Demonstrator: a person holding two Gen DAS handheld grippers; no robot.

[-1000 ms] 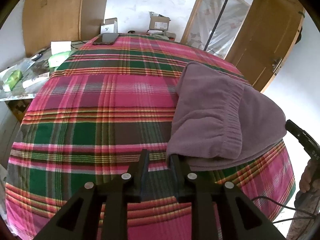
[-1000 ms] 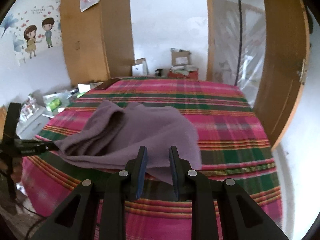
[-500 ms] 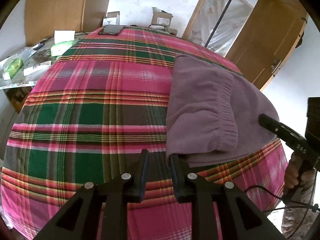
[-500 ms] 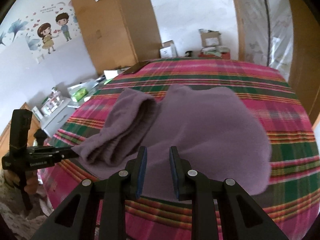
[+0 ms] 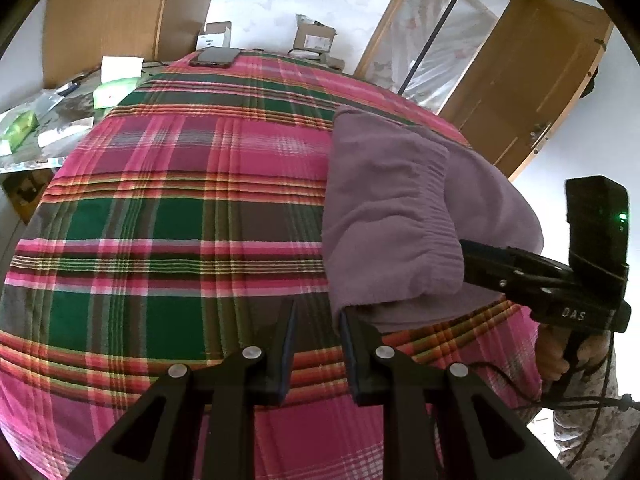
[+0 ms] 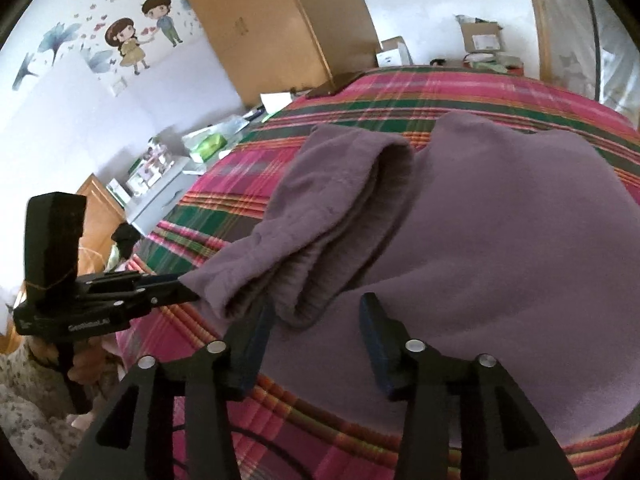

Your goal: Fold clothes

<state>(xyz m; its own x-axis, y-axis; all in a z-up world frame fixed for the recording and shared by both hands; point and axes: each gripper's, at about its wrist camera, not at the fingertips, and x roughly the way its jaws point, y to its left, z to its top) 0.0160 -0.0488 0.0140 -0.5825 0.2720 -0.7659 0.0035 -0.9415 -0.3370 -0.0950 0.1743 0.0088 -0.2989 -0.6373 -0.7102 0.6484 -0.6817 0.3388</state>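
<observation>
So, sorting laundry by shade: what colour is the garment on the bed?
Dusty purple garment, plain, clearest in the right wrist view.

Each tool is matte black with silver screws and blue finger pads. The right tool (image 5: 472, 256) bears white lettering, a green light and a black cable. The person's sleeve (image 6: 24, 392) is floral-patterned.

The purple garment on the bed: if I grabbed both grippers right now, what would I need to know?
Left gripper: jaws apart, nothing visibly between them, its right finger at the near corner of the purple fleece garment.
Right gripper: jaws opening, no grip, over the garment's near edge.
Garment: lies on the plaid bedspread, towards its right side.
Done: one part is folded over the rest.
Left: probably another fold and some smoothing.
</observation>
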